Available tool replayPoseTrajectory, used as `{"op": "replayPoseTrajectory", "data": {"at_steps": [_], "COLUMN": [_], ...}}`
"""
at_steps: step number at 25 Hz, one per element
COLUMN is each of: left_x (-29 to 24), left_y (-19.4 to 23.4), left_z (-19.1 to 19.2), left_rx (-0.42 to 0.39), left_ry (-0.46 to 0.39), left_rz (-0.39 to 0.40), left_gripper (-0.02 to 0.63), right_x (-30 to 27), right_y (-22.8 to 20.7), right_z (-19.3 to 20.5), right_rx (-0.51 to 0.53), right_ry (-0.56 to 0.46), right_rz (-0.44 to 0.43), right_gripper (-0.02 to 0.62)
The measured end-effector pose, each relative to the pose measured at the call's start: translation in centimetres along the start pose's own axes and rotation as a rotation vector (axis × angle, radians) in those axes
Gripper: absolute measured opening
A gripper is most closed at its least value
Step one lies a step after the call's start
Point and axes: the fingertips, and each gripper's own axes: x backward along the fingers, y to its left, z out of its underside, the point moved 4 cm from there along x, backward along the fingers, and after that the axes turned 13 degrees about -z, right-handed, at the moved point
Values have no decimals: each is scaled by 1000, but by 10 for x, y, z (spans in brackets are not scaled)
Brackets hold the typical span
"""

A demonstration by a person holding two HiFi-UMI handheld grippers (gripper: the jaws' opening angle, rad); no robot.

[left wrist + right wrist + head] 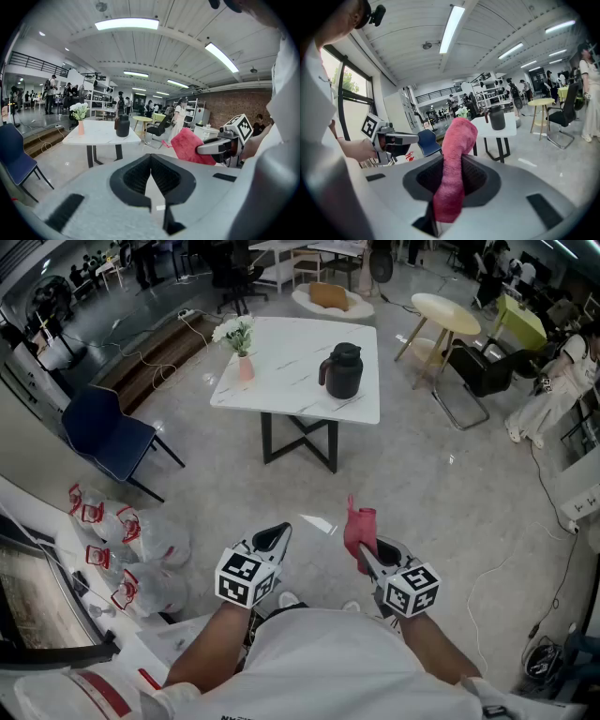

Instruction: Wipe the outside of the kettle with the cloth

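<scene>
Well short of the work, you stand on open floor with the black kettle point(342, 370) upright on the white marble-look table point(281, 381) ahead, toward its right half and well apart from the pink vase of white flowers point(244, 367) at the far left corner. Your right gripper point(363, 554) pinches the red cloth point(360, 525) low in its jaws, most of the fabric standing up past the tips in a loose roll; your left gripper point(279, 532) is pressed together on nothing. The step in hand looks like the walk-up, so close on the near edge of the table squarely and hold the pinch firm, since a cloth gripped only at its bottom could slide out on first contact. Before wiping, it would likely pay to open the left jaws and steady the kettle at its handle or lid, because a sideways sweep could skid or tip a light kettle on that smooth top. Lay the free part of the cloth flat on the wall and work round it, keeping clear of the vase.
</scene>
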Motion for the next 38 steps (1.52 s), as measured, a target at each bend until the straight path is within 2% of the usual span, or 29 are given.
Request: {"op": "replayPoseTrajectory", "data": {"at_steps": [12, 18, 31, 38], "left_x": [-4, -4, 9, -2], "left_y": [14, 30, 90, 111], "left_z": [0, 1, 29, 31], "left_rx": [-7, -3, 9, 41], "left_ry": [-1, -1, 32, 39], "left_rz": [21, 34, 31, 28], "left_gripper": [2, 2, 2, 2], "right_x": [-16, -30, -84, -112], "right_y": [6, 8, 34, 22], "right_z": [-1, 1, -1, -4], "right_rx": [-1, -98, -50, -79], "right_ry": [11, 7, 35, 55], "right_rz": [1, -16, 7, 1], "right_gripper": [97, 103, 104, 104]}}
